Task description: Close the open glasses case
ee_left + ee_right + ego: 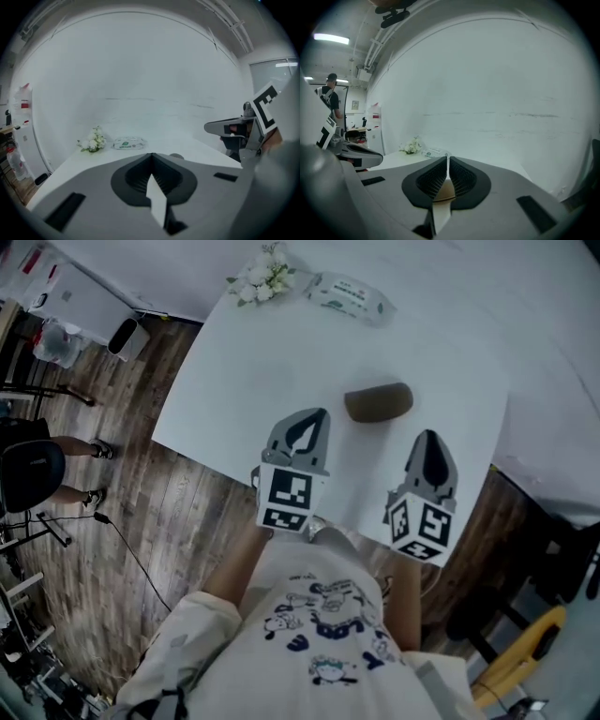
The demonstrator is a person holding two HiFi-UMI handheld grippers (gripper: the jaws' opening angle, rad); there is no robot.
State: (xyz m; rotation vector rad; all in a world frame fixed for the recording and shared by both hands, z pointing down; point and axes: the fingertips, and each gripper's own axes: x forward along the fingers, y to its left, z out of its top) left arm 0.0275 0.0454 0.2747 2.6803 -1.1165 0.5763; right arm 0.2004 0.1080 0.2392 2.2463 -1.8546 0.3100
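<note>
A brown oblong glasses case point(378, 401) lies on the white table point(244, 381), and its lid looks down. My left gripper point(314, 415) hovers just left of the case and nearer the front edge, jaws shut on nothing. My right gripper point(428, 437) hangs to the case's lower right, also shut and empty. In the left gripper view the jaw tips point(151, 154) meet, and the case point(176, 155) peeks over them. In the right gripper view the tips point(447, 157) touch, with a tan patch of the case point(444, 191) showing through the hollow behind them.
A white flower bunch point(265, 276) and a pack of wipes point(349, 294) sit at the table's far edge. The table's front edge point(225, 457) runs just under both grippers, over wood floor. A black chair point(30, 474) and a person's legs point(80, 448) stand at the left.
</note>
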